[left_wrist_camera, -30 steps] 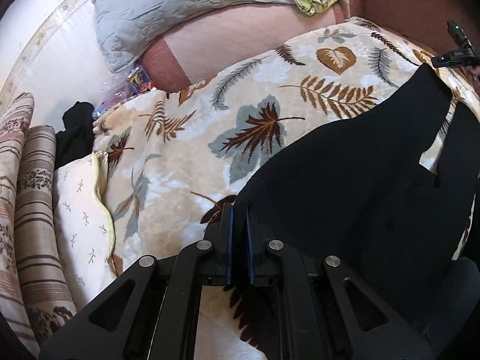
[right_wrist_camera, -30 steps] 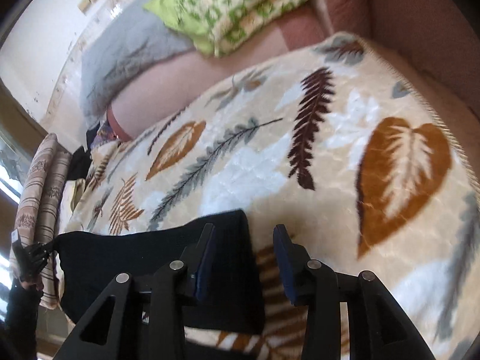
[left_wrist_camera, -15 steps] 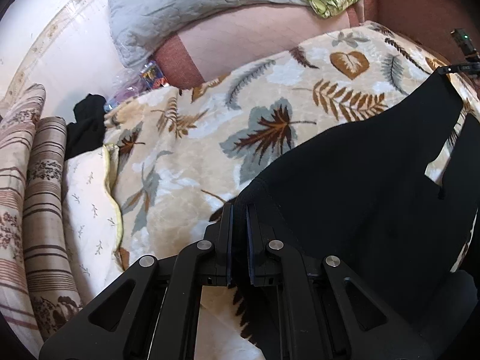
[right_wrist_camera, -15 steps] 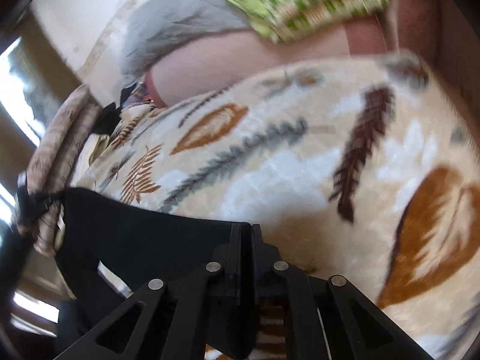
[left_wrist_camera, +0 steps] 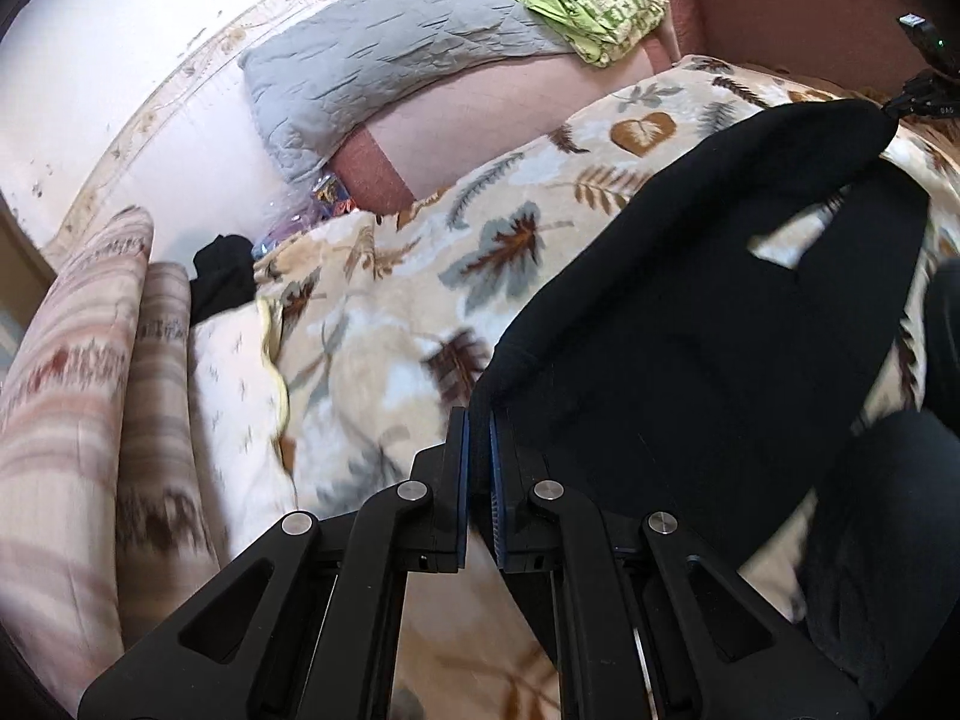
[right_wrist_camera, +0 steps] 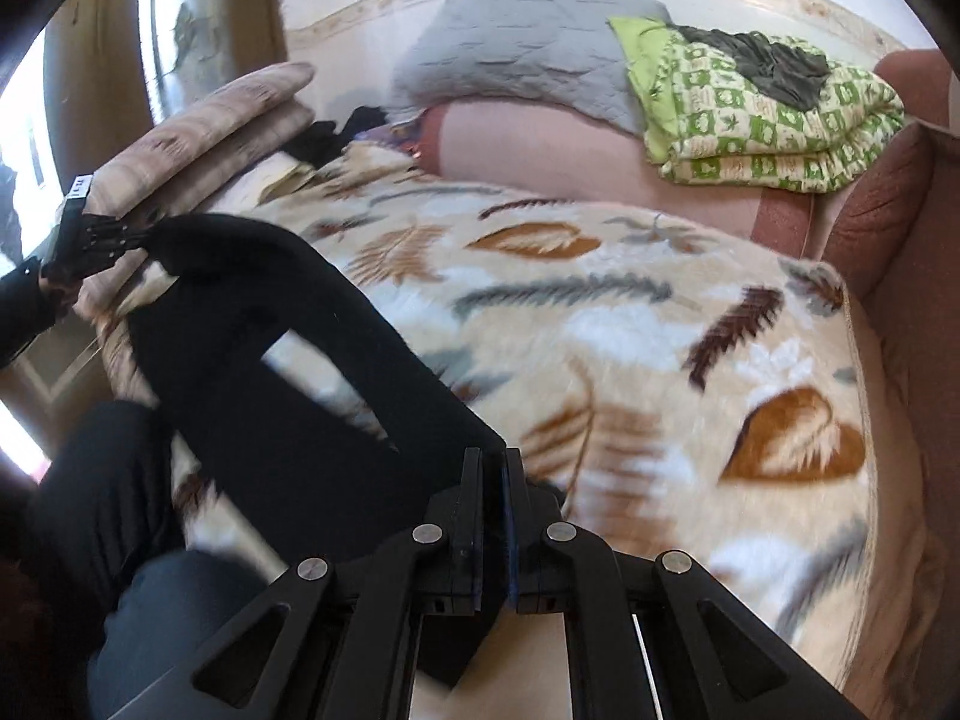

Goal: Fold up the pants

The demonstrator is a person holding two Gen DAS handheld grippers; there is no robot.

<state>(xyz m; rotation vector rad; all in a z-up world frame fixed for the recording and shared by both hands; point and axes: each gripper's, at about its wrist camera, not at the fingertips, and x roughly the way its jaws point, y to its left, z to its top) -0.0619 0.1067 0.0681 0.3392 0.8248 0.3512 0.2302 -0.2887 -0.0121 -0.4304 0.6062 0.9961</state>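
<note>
Both grippers clenched on the pants, one corner each. Left gripper (left_wrist_camera: 478,420) has black cloth pinched between its fingers (left_wrist_camera: 459,450). Right gripper (right_wrist_camera: 492,462) is the same, its fingers (right_wrist_camera: 471,492) tight on a corner of the pants (left_wrist_camera: 690,324).

Pants are stretched between the two grippers, lifted above the leaf blanket (right_wrist_camera: 600,312). A slot of blanket shows through the cloth in both views, so at least two layers or legs hang there and are not aligned. Lower part droops toward the person's leg (right_wrist_camera: 138,480), on the near side of the blanket.

Progress, my read: early. Grasp is done and the garment is up and under tension. No clean fold is visible. Left to do: lay it flat on the blanket, line up the legs, fold over, release. Motion blur on the cloth, so edge detail is unreliable.

Beyond the blanket: striped cushions (left_wrist_camera: 78,360) off its left edge, and a small dark cloth heap (left_wrist_camera: 222,270) at its far left corner. Past the far edge, a grey quilt (right_wrist_camera: 528,42) and a folded green checked quilt (right_wrist_camera: 768,120) with a dark garment on top.

Writing: none readable. There is a small white tag on the left gripper's body in the right view, too small to read. The green quilt print is pattern, not legible text.
</note>
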